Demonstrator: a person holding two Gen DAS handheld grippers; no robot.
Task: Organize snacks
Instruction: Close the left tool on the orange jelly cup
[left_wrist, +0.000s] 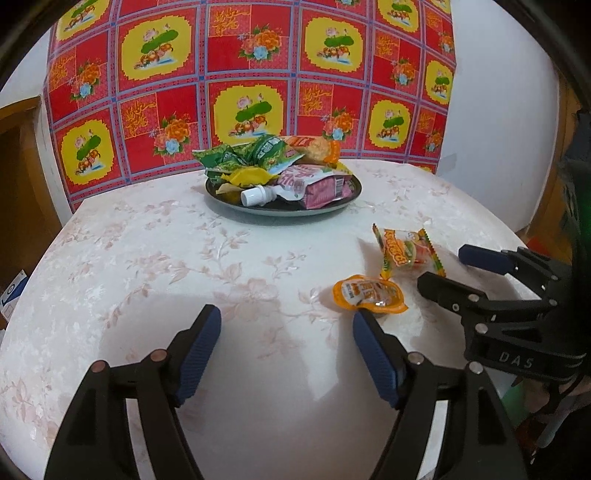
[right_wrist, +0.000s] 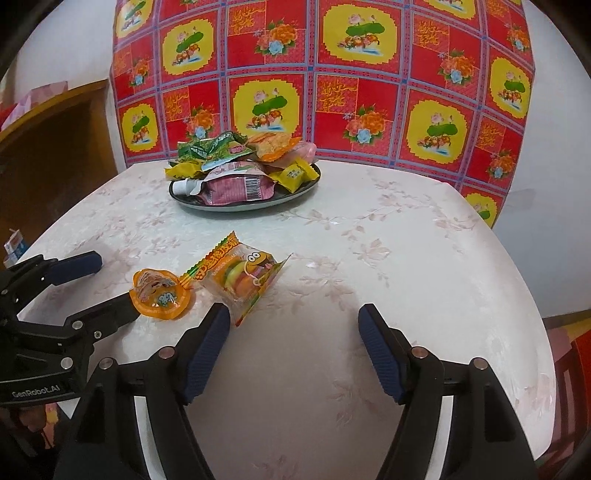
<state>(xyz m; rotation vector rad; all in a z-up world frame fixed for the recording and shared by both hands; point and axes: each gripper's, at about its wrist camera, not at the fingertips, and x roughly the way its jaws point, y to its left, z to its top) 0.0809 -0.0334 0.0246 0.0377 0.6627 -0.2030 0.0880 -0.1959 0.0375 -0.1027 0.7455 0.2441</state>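
Snacks are seen low in the frame: an orange jelly cup (left_wrist: 370, 293) at the right fingertip of the wide-open, empty left gripper (left_wrist: 286, 334), a burger candy bag (right_wrist: 242, 277) touching the left finger of the open, empty right gripper (right_wrist: 293, 326)

The left tool (left_wrist: 286, 326) is built of matte black plastic: two angular arms, each an open frame with a long slot, ending in dark blue pads (left_wrist: 199, 350) with a fine ribbed texture. Round silvery or coppery pin heads sit at the joints of each arm. The right tool (right_wrist: 293, 325) has the same make: black frame arms, ribbed blue pads (right_wrist: 380, 356), shiny round pins at the pivots. Seen from the side, the right tool's body carries raised letters reading "DAS", and the left tool's body shows white lettering "GenRobot.AI". Small silver screws dot the linkages. Behind the right tool there seems to be a dark sleeve, though it is blurred.
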